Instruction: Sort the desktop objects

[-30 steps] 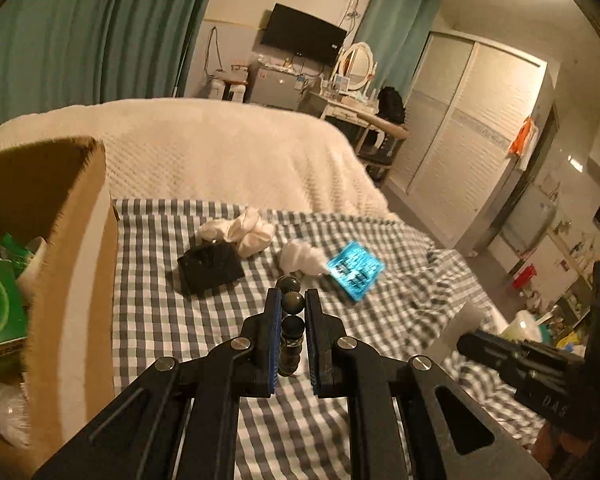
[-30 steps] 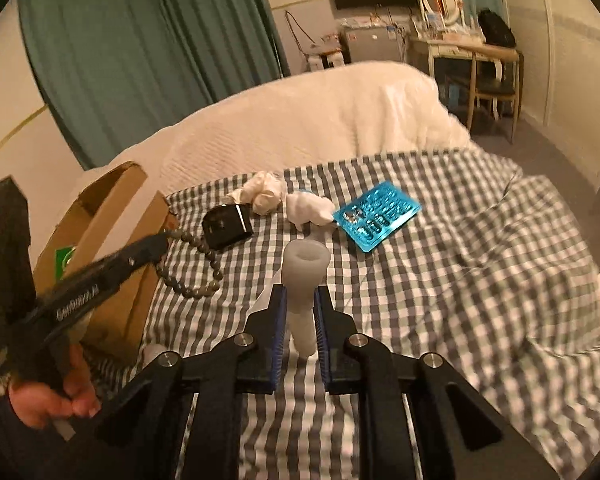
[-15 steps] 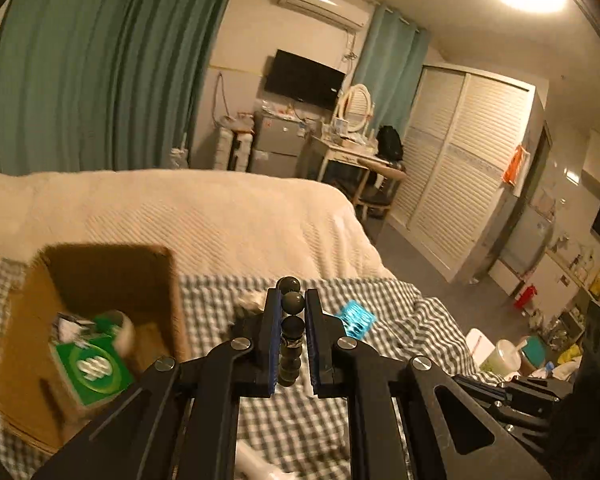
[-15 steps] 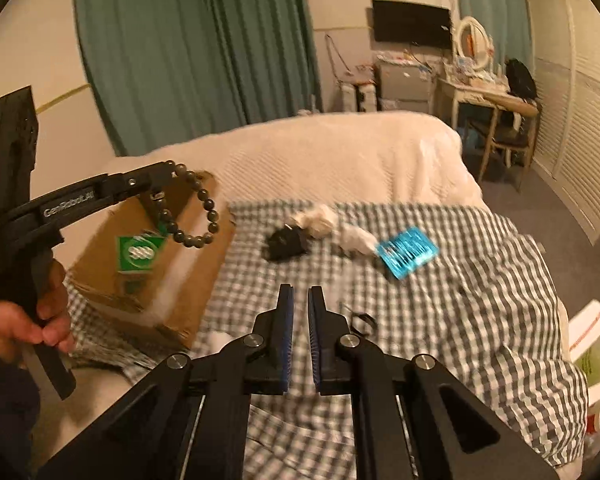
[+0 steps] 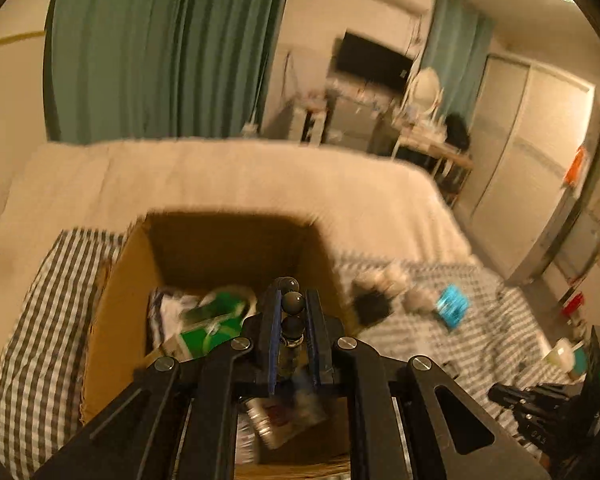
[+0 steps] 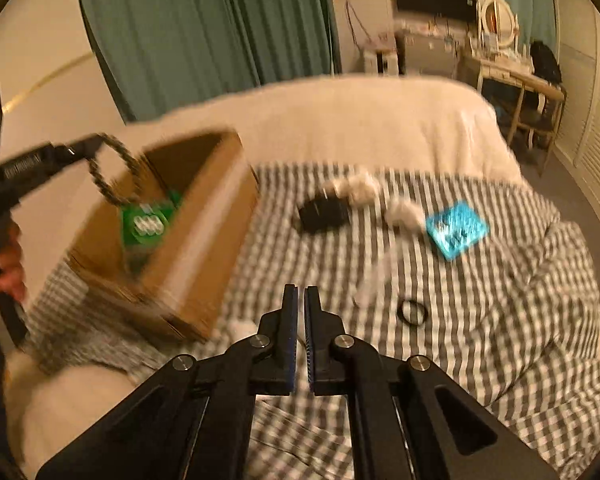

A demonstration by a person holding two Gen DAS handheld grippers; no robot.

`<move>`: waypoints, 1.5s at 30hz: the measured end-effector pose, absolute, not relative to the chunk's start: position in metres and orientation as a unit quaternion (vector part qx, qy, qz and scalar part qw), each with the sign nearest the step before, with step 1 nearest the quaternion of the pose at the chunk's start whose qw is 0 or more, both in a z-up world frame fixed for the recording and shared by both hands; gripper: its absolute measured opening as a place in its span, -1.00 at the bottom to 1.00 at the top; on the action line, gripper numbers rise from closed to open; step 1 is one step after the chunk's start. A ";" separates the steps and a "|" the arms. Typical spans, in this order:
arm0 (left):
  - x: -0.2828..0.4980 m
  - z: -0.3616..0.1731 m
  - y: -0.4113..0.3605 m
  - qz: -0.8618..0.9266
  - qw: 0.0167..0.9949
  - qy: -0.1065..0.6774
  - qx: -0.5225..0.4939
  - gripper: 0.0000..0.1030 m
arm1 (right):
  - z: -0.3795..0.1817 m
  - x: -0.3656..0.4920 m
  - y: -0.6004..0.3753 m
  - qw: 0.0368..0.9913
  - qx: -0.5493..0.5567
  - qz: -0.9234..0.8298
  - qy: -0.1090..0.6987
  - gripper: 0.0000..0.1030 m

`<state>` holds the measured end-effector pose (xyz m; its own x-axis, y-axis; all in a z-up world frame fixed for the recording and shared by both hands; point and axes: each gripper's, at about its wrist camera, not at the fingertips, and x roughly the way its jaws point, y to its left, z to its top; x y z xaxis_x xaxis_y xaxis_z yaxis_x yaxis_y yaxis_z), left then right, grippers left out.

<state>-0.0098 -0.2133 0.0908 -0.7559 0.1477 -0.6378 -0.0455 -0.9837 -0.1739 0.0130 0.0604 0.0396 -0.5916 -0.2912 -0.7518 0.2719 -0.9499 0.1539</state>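
My left gripper is shut on a dark bead bracelet and holds it above the open cardboard box. In the right wrist view the bracelet hangs as a loop from the left gripper over the box. My right gripper is shut and empty above the checked sheet. On the sheet lie a black case, white wads, a blue blister pack, a white tube and a black ring.
The box holds a green packet and other items. A cream blanket covers the bed behind. Green curtains, a desk and a wardrobe stand farther back. Items sit on the floor at the right.
My left gripper carried the bracelet left from the sheet to above the box. My right gripper let go of the white tube, which now lies on the sheet, and pulled back.
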 end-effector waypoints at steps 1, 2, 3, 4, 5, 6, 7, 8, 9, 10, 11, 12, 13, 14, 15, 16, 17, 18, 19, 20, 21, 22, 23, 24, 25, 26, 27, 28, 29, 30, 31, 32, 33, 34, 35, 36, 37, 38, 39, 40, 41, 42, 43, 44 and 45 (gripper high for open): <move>-0.010 0.082 -0.214 0.933 0.048 -0.071 -0.349 -0.75 | 0.030 0.011 0.062 0.156 0.432 -0.888 -0.006 -0.94; -0.011 0.073 -0.214 0.932 0.041 -0.066 -0.354 -0.64 | 0.016 0.008 0.065 0.150 0.443 -0.884 0.003 -0.94; -0.012 0.064 -0.215 0.931 0.033 -0.061 -0.358 -0.49 | 0.004 0.006 0.066 0.145 0.453 -0.879 0.010 -0.93; -0.014 0.058 -0.216 0.930 0.026 -0.059 -0.363 0.12 | -0.007 0.004 0.067 0.143 0.464 -0.874 0.014 -0.89; -0.014 0.053 -0.216 0.927 0.014 -0.060 -0.369 0.73 | -0.015 0.005 0.068 0.142 0.469 -0.872 0.013 -0.76; -0.014 0.049 -0.218 0.928 0.005 -0.067 -0.367 0.82 | -0.023 0.004 0.070 0.142 0.474 -0.869 0.011 -0.66; -0.012 0.047 -0.220 0.930 0.005 -0.083 -0.357 0.82 | -0.026 0.004 0.072 0.142 0.477 -0.868 0.008 -0.47; -0.012 0.046 -0.221 0.930 0.006 -0.091 -0.357 0.82 | -0.030 0.003 0.074 0.143 0.478 -0.867 0.006 -0.42; -0.013 0.046 -0.220 0.928 0.006 -0.099 -0.360 0.82 | -0.032 0.003 0.074 0.144 0.478 -0.867 0.004 -0.42; -0.013 0.047 -0.219 0.927 0.004 -0.106 -0.361 0.82 | -0.034 0.002 0.075 0.144 0.477 -0.867 0.004 -0.42; -0.012 0.049 -0.217 0.927 0.002 -0.109 -0.359 0.82 | -0.035 0.003 0.075 0.145 0.477 -0.867 0.005 -0.42; -0.011 0.052 -0.215 0.928 0.001 -0.110 -0.356 0.82 | -0.035 0.001 0.076 0.145 0.477 -0.867 0.005 -0.42; -0.009 0.056 -0.210 0.930 0.002 -0.109 -0.352 0.82 | -0.035 0.001 0.077 0.143 0.476 -0.868 0.006 -0.42; -0.006 0.060 -0.204 0.932 0.008 -0.106 -0.348 0.82 | -0.035 0.000 0.078 0.140 0.475 -0.869 0.007 -0.42; -0.005 0.063 -0.199 0.933 0.013 -0.104 -0.345 0.82 | -0.032 0.000 0.081 0.137 0.471 -0.871 0.007 -0.42; -0.003 0.067 -0.192 0.934 0.016 -0.103 -0.343 0.82 | -0.031 0.000 0.083 0.134 0.468 -0.873 0.006 -0.42; 0.000 0.071 -0.184 0.934 0.021 -0.101 -0.341 0.82 | -0.029 0.000 0.085 0.131 0.465 -0.876 0.004 -0.42; 0.002 0.075 -0.177 0.935 0.027 -0.101 -0.340 0.82 | -0.024 0.001 0.089 0.127 0.460 -0.879 0.002 -0.42; 0.006 0.080 -0.168 0.936 0.034 -0.101 -0.336 0.82 | -0.020 0.001 0.091 0.124 0.455 -0.882 0.001 -0.42; 0.010 0.084 -0.158 0.936 0.042 -0.101 -0.334 0.82 | -0.015 0.003 0.094 0.121 0.450 -0.885 0.000 -0.42; 0.014 0.088 -0.146 0.937 0.051 -0.100 -0.331 0.82 | -0.011 0.003 0.096 0.118 0.445 -0.888 0.000 -0.42; 0.017 0.089 -0.138 0.937 0.058 -0.099 -0.329 0.83 | -0.004 0.005 0.100 0.113 0.438 -0.892 0.001 -0.42; 0.020 0.091 -0.128 0.937 0.065 -0.096 -0.329 0.84 | 0.001 0.007 0.103 0.109 0.433 -0.895 0.000 -0.42; 0.023 0.092 -0.118 0.937 0.072 -0.092 -0.330 0.84 | 0.007 0.010 0.109 0.105 0.425 -0.899 -0.002 -0.42; 0.027 0.092 -0.108 0.936 0.076 -0.090 -0.332 0.84 | 0.012 0.012 0.113 0.102 0.422 -0.901 -0.003 -0.42; 0.030 0.092 -0.097 0.935 0.083 -0.089 -0.334 0.84 | 0.017 0.014 0.117 0.099 0.418 -0.903 -0.004 -0.39; 0.033 0.091 -0.090 0.933 0.089 -0.089 -0.337 0.84 | 0.021 0.017 0.122 0.095 0.413 -0.906 -0.005 -0.36; 0.036 0.088 -0.080 0.930 0.097 -0.089 -0.343 0.84 | 0.027 0.021 0.129 0.089 0.407 -0.909 -0.005 -0.27; 0.040 0.084 -0.070 0.928 0.103 -0.087 -0.349 0.84 | 0.030 0.024 0.134 0.084 0.403 -0.911 -0.005 -0.25; 0.043 0.079 -0.060 0.925 0.106 -0.083 -0.356 0.84 | 0.034 0.028 0.141 0.076 0.398 -0.914 -0.005 -0.25; 0.046 0.073 -0.051 0.922 0.109 -0.080 -0.363 0.84 | 0.036 0.031 0.146 0.071 0.396 -0.915 -0.006 -0.25; 0.049 0.068 -0.044 0.919 0.112 -0.076 -0.369 0.84 | 0.037 0.033 0.153 0.066 0.396 -0.916 -0.007 -0.25; 0.051 0.060 -0.036 0.916 0.117 -0.071 -0.377 0.84 | 0.038 0.035 0.158 0.061 0.395 -0.917 -0.008 -0.25; 0.052 0.053 -0.030 0.914 0.117 -0.066 -0.382 0.84 | 0.038 0.037 0.164 0.055 0.394 -0.917 -0.008 -0.25; 0.054 0.044 -0.025 0.912 0.115 -0.062 -0.389 0.84 | 0.038 0.039 0.170 0.051 0.395 -0.917 -0.009 -0.25; 0.054 0.036 -0.020 0.908 0.114 -0.060 -0.398 0.84 | 0.037 0.040 0.174 0.047 0.396 -0.917 -0.008 -0.25; 0.054 0.026 -0.015 0.904 0.112 -0.059 -0.408 0.84 | 0.035 0.041 0.179 0.043 0.395 -0.918 -0.008 -0.25; 0.053 0.017 -0.011 0.901 0.108 -0.058 -0.417 0.84 | 0.033 0.042 0.182 0.042 0.395 -0.918 -0.008 -0.25; 0.051 0.008 -0.008 0.897 0.105 -0.058 -0.426 0.84 | 0.030 0.041 0.186 0.041 0.396 -0.917 -0.010 -0.25; 0.049 -0.004 -0.003 0.891 0.103 -0.057 -0.438 0.84 | 0.027 0.040 0.189 0.039 0.396 -0.917 -0.012 -0.25; 0.046 -0.011 0.000 0.887 0.103 -0.056 -0.446 0.84 | 0.023 0.038 0.192 0.040 0.397 -0.917 -0.015 -0.25; 0.043 -0.019 0.003 0.883 0.103 -0.054 -0.455 0.84 | 0.018 0.034 0.193 0.041 0.398 -0.916 -0.017 -0.25; 0.040 -0.027 0.008 0.879 0.102 -0.051 -0.464 0.84 | 0.013 0.030 0.195 0.043 0.401 -0.915 -0.020 -0.25; 0.037 -0.032 0.011 0.875 0.100 -0.051 -0.471 0.84 | 0.008 0.027 0.197 0.046 0.403 -0.914 -0.022 -0.25; 0.034 -0.038 0.014 0.871 0.100 -0.054 -0.478 0.84 | 0.003 0.023 0.197 0.049 0.405 -0.913 -0.023 -0.25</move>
